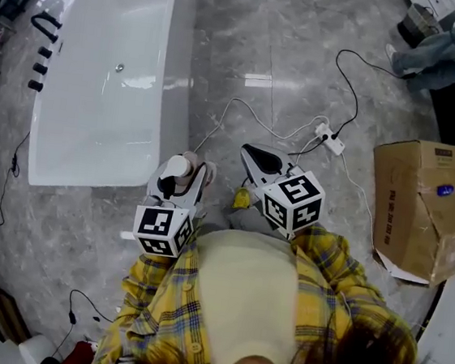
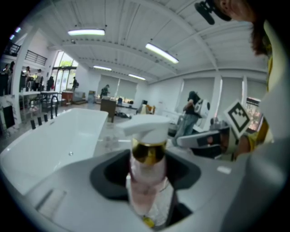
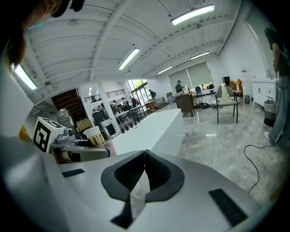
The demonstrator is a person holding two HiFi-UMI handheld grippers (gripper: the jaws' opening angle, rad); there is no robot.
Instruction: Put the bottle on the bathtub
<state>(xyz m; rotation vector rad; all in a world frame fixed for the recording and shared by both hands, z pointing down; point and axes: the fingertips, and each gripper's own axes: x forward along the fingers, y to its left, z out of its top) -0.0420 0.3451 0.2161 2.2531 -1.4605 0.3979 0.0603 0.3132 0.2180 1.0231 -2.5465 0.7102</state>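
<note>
The bottle (image 2: 146, 174) has a pink body, a gold collar and a white pump top. It stands upright between the jaws of my left gripper (image 2: 147, 190), which is shut on it. In the head view the bottle's white cap (image 1: 178, 166) shows in the left gripper (image 1: 184, 174), just off the near right corner of the white bathtub (image 1: 101, 73). My right gripper (image 1: 253, 152) hangs beside it to the right, jaws shut and empty. In the right gripper view its pads (image 3: 145, 156) touch, and the bathtub (image 3: 152, 129) lies ahead to the left.
Black tap fittings (image 1: 45, 30) stand along the tub's left side. White cables and a power strip (image 1: 330, 138) lie on the grey marble floor ahead. An open cardboard box (image 1: 416, 207) stands at the right. A person's legs (image 1: 434, 54) show at the top right.
</note>
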